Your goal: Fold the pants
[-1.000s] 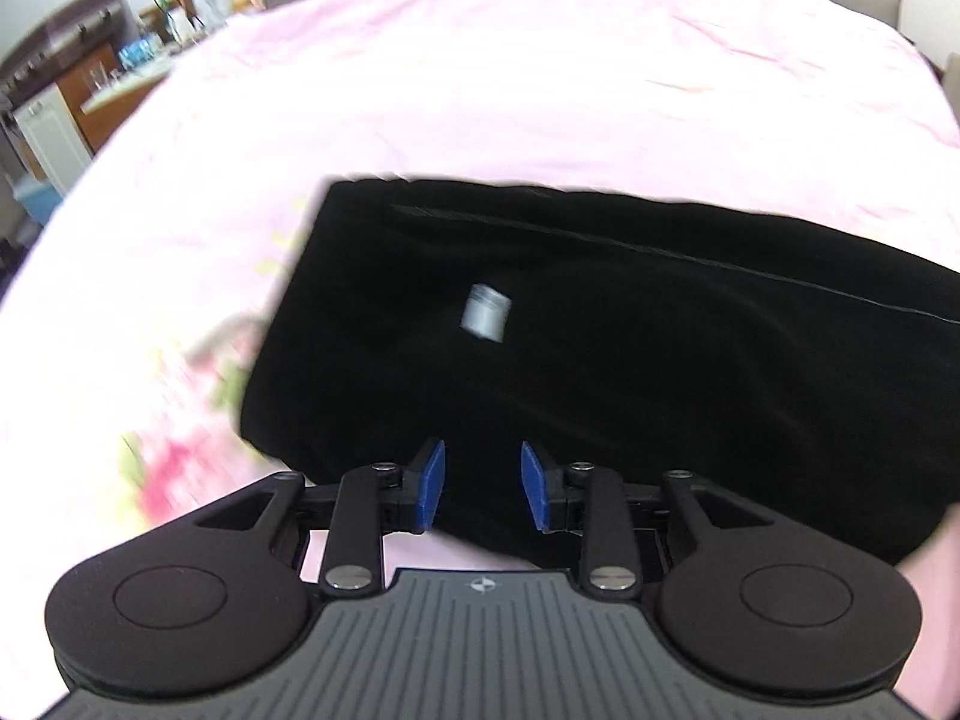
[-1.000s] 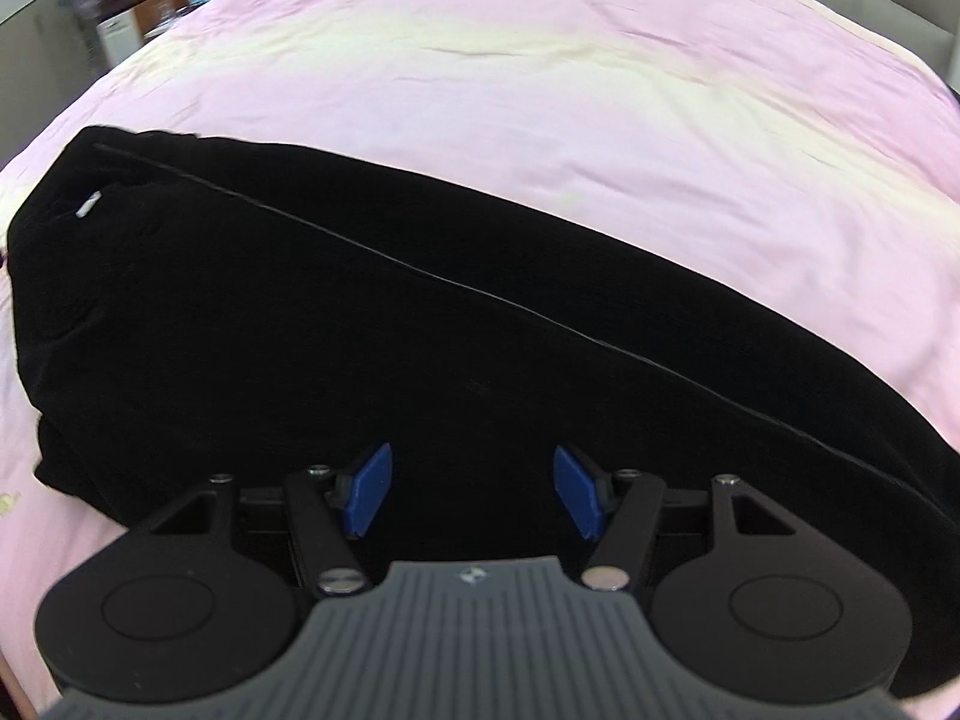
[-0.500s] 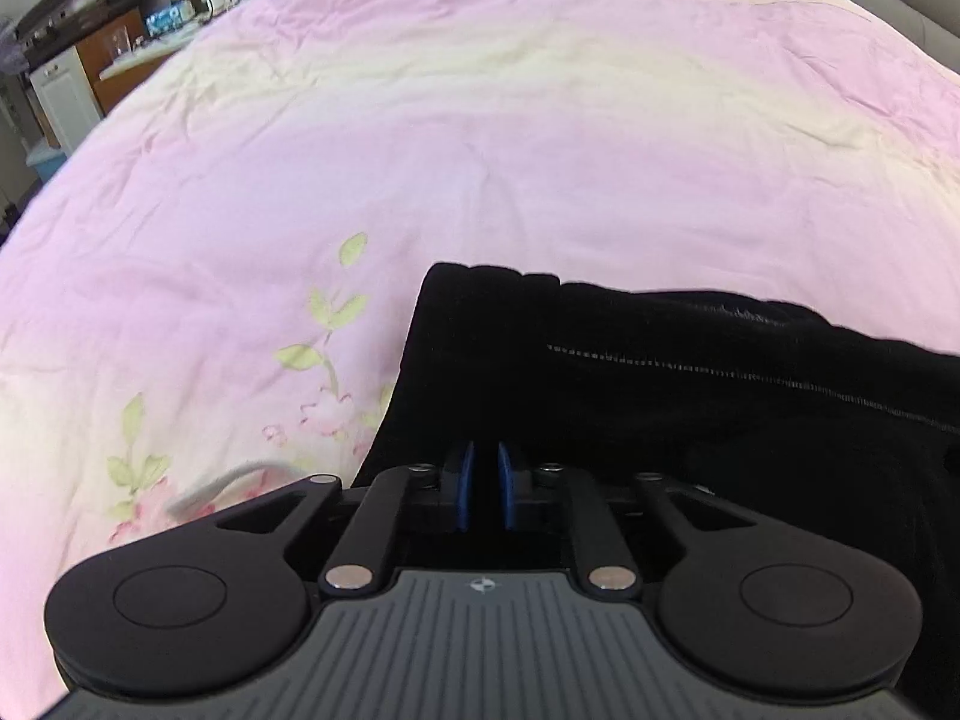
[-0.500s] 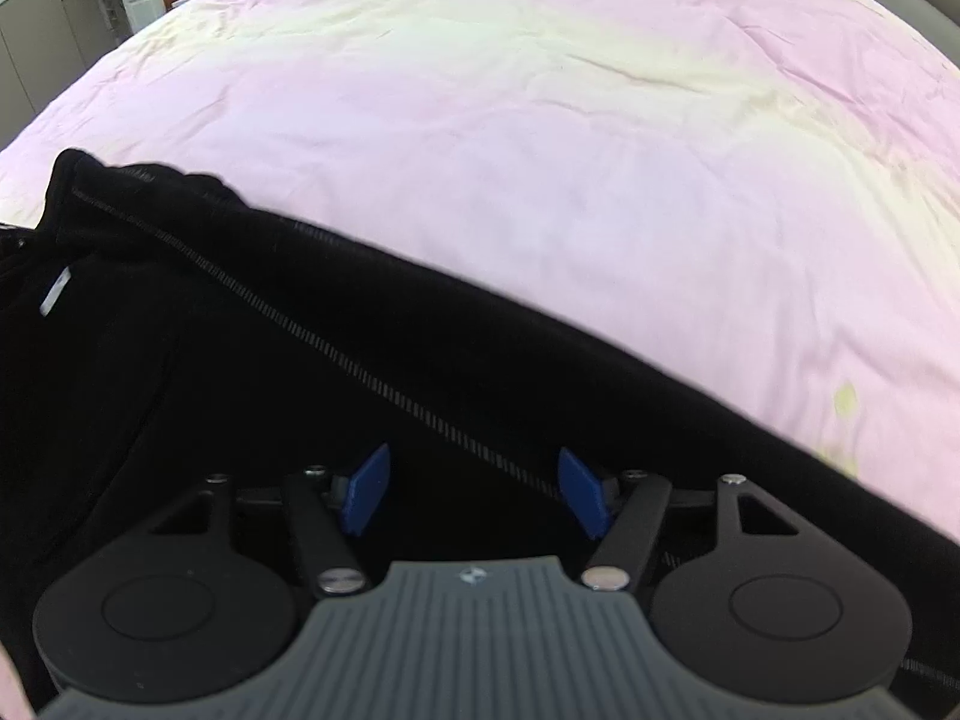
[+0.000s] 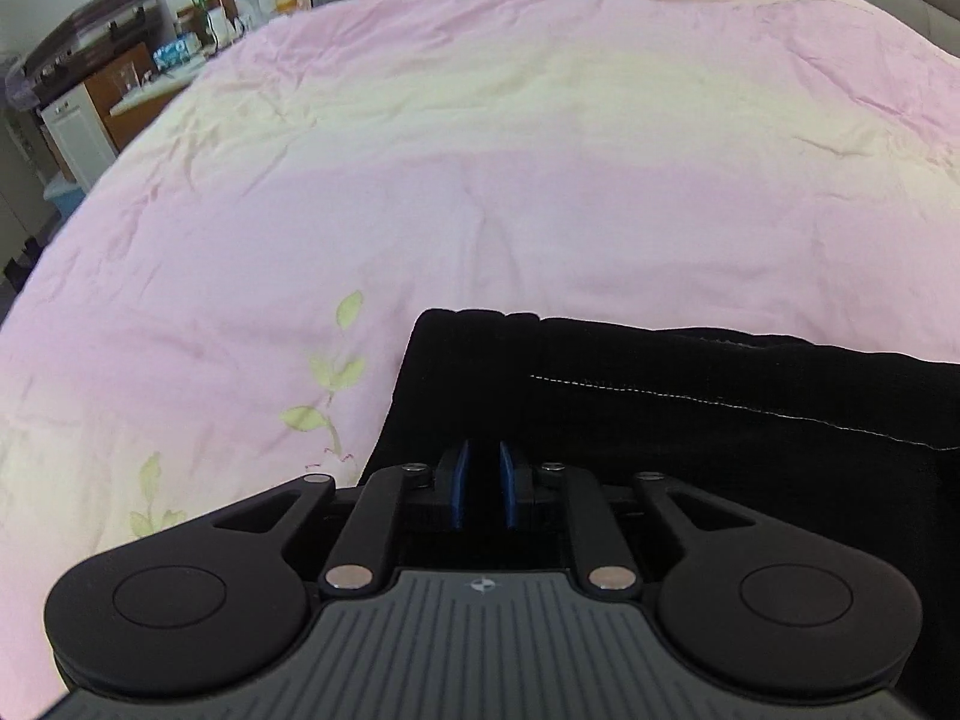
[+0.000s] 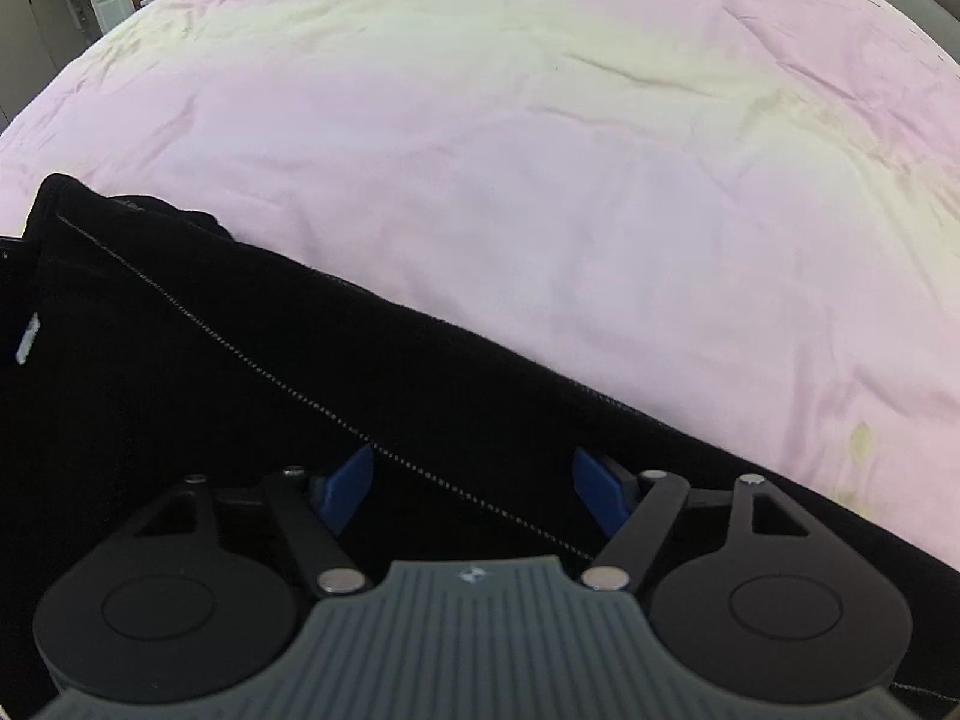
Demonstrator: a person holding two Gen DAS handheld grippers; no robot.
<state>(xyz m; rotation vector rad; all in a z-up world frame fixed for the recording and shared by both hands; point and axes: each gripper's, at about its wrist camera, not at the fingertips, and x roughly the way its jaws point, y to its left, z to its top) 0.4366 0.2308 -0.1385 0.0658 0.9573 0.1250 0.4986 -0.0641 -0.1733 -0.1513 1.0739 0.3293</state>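
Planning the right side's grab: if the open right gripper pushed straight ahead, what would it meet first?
Probably the black pants: the right gripper already has dark cloth between its open fingers. Beyond lies the pink bedsheet; depth is uncertain.

Left gripper [image 5: 483, 483] and right gripper [image 6: 474, 489]: black linkages, blue pads, silver screws, ribbed grey housing

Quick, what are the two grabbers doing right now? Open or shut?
Left hand-held gripper: shut on the black pants.
Right hand-held gripper: open, with the pants lying between its blue fingers, not pinched.
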